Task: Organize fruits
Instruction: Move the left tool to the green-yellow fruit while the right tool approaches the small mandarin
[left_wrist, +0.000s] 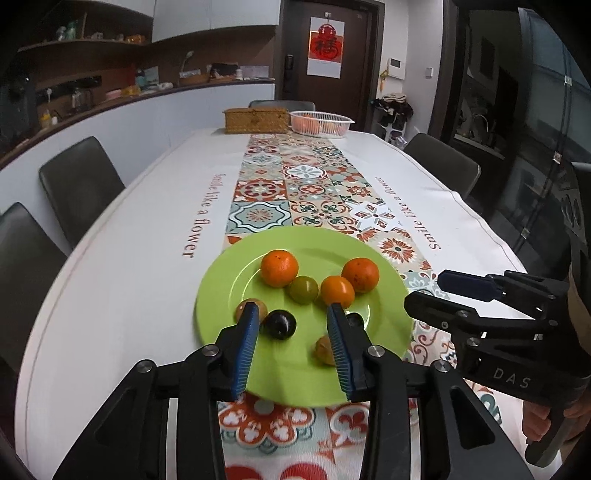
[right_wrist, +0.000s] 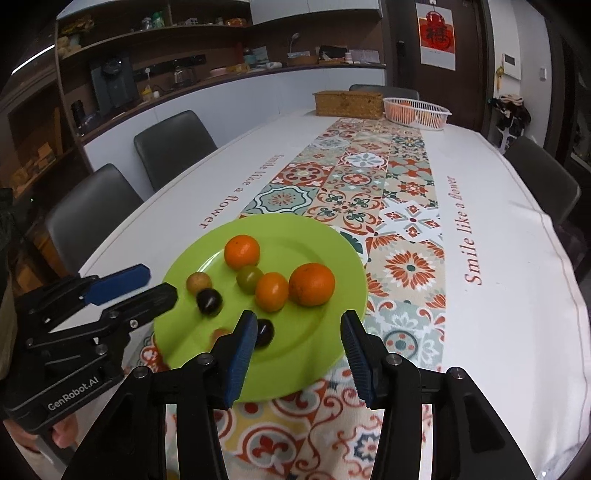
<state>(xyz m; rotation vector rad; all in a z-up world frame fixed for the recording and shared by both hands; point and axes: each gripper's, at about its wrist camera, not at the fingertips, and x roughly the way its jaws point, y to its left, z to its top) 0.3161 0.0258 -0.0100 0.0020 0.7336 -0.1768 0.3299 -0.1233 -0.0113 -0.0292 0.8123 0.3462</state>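
Observation:
A green plate (left_wrist: 221, 291) (right_wrist: 332, 258) sits on the patterned runner and holds several fruits: two oranges (left_wrist: 279, 267) (left_wrist: 360, 274), a smaller orange fruit (left_wrist: 337, 291), a green fruit (left_wrist: 303, 290), a dark plum (left_wrist: 277, 324), and two tan fruits (left_wrist: 263, 307) (left_wrist: 323, 350). My left gripper (left_wrist: 291, 314) is open and empty over the plate's near side, the dark plum between its fingers. My right gripper (right_wrist: 298, 323) is open and empty over the plate's near edge, with a second dark fruit (right_wrist: 264, 333) by its left finger. Each gripper shows in the other's view (left_wrist: 428, 291) (right_wrist: 162, 284).
A wicker box (left_wrist: 255, 120) and a white basket (left_wrist: 320, 123) with orange fruit stand at the table's far end. Grey chairs (left_wrist: 79, 184) (left_wrist: 441, 164) line both sides. The white tablecloth (left_wrist: 147, 236) drops off at the right edge.

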